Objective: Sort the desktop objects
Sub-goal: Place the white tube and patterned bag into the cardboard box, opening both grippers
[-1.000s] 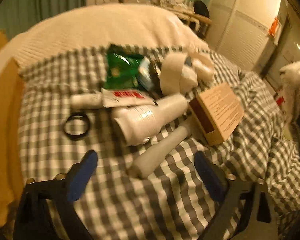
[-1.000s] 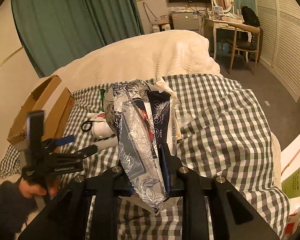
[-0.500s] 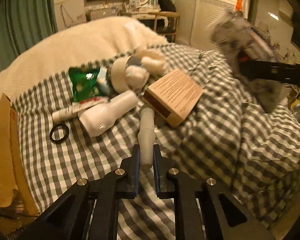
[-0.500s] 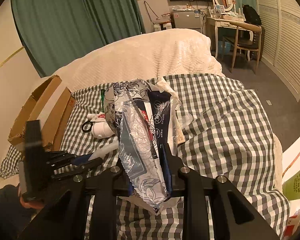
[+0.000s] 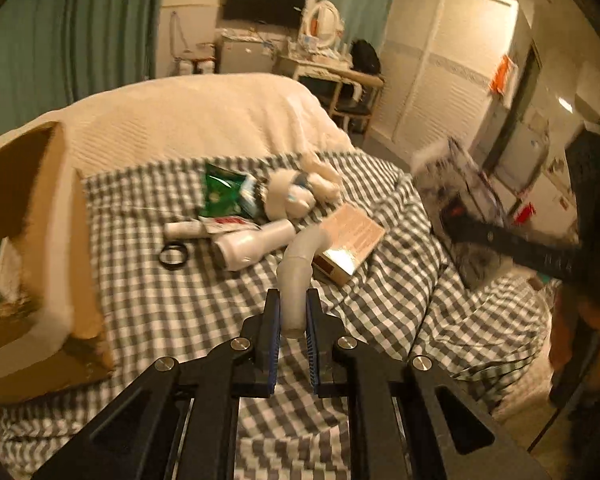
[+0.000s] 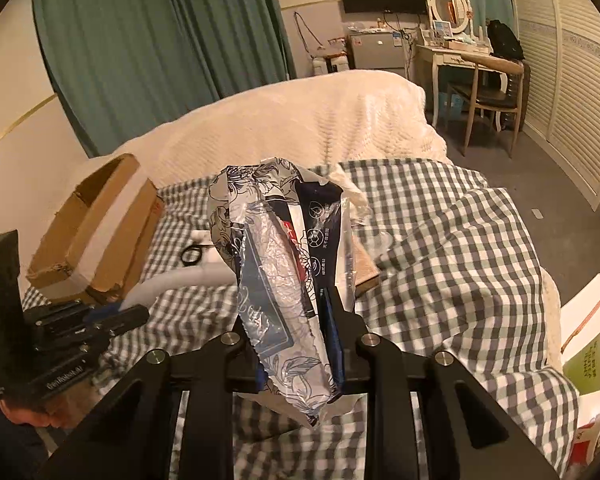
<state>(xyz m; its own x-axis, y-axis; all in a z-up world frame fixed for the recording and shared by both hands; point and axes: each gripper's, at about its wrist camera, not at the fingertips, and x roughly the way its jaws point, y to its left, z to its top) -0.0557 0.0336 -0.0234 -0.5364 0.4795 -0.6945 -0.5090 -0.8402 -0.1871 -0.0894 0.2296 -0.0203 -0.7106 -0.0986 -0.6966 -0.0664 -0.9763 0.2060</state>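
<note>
Checked bedcover: left gripper (image 5: 293,322), wide moments ago, now clamps the pale bent plastic tube (image 5: 298,270) for sorting, while right gripper (image 6: 296,344) grips a crinkled floral plastic packet (image 6: 278,280).

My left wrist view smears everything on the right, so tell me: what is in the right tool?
Observer: The right tool is shut on a floral plastic bag.
Operator: Gripped at its end?
Observer: No. Most of it stands up above the pads, and its lower end pokes out behind them.
Operator: Anything else out that way?
Observer: A white and green package, just past the checked cloth.
</note>
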